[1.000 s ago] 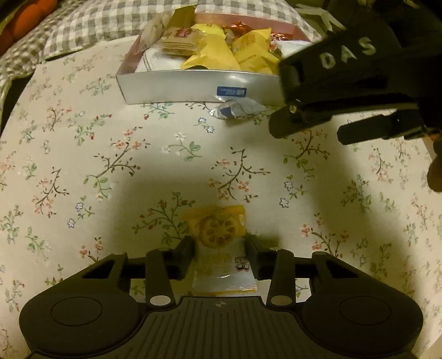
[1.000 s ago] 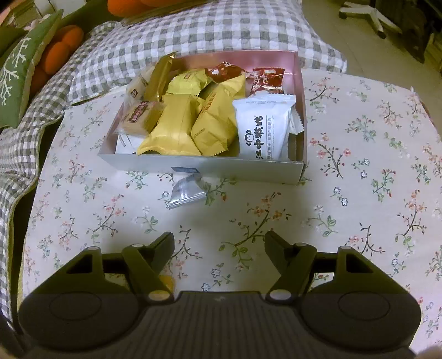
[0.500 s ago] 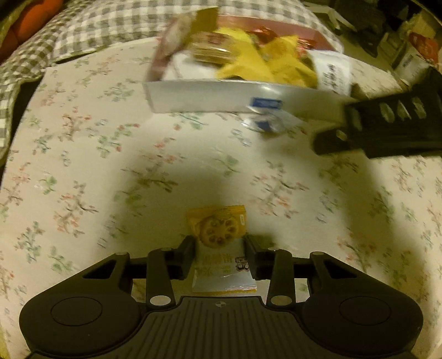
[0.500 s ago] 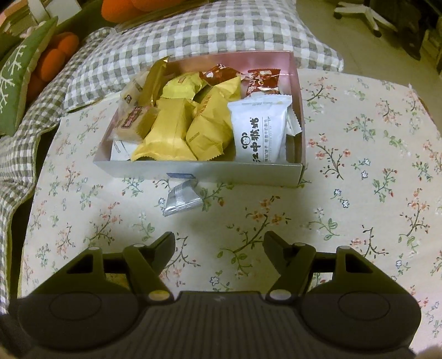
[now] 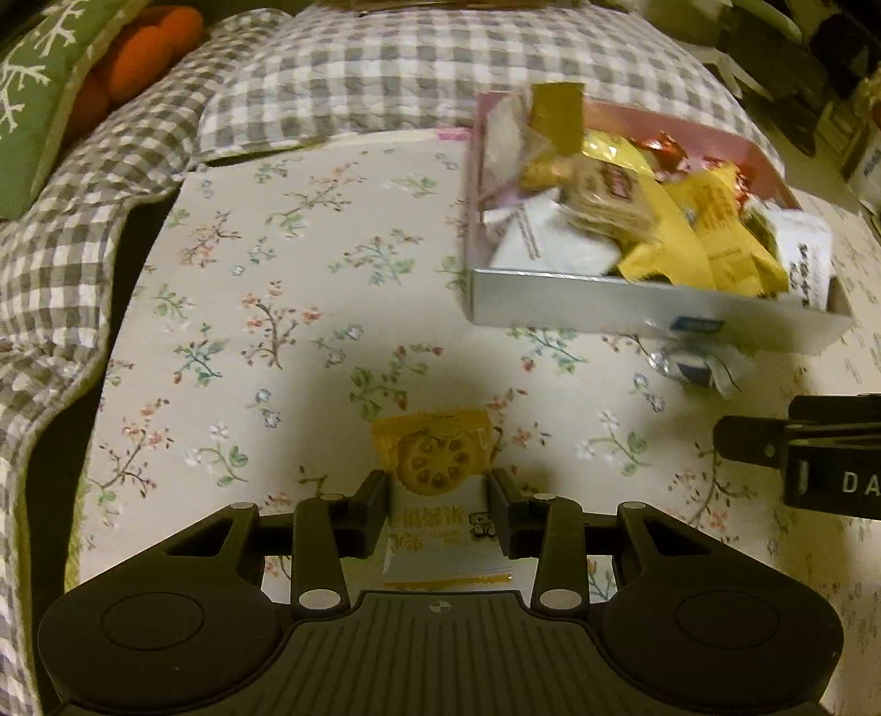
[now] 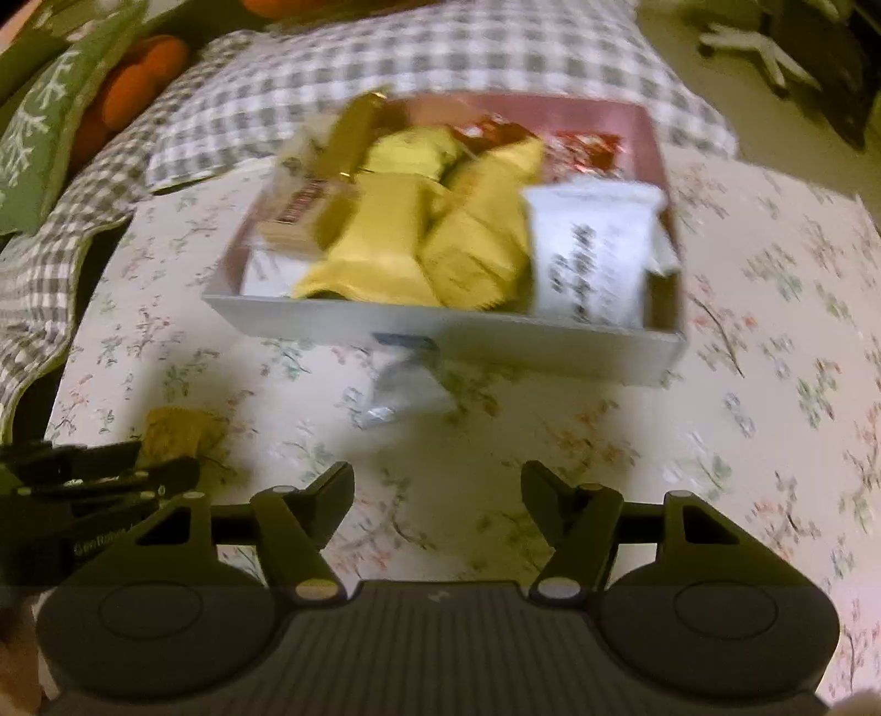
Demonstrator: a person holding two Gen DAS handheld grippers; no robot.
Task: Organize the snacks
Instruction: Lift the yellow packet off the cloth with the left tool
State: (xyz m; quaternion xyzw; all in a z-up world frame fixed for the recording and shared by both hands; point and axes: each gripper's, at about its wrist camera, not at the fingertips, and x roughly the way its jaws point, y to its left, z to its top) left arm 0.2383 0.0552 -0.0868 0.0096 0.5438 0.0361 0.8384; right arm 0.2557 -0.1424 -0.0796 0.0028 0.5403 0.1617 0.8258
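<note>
My left gripper point(image 5: 438, 487) is shut on a yellow and white cracker packet point(image 5: 435, 484) and holds it over the floral tablecloth. The packet also shows at the left of the right wrist view point(image 6: 179, 432), with the left gripper point(image 6: 110, 473) beside it. My right gripper point(image 6: 438, 495) is open and empty, a little short of a small silver wrapped snack point(image 6: 404, 385) that lies on the cloth. That snack also shows in the left wrist view point(image 5: 694, 366). Behind it stands the silver and pink snack box point(image 6: 440, 330), filled with several yellow, white and red packets. The box point(image 5: 633, 314) is at upper right in the left wrist view.
The round table carries a floral tablecloth point(image 5: 264, 330). A grey checked cushion point(image 5: 385, 66) lies behind the table. A green pillow point(image 5: 33, 99) and orange cushions point(image 5: 148, 49) are at the far left. The right gripper's side point(image 5: 798, 457) juts in at the right edge of the left wrist view.
The left gripper has swung left with the cracker packet, so the box now sits at upper right. The right gripper has moved closer to the silver snack; its view is blurred.
</note>
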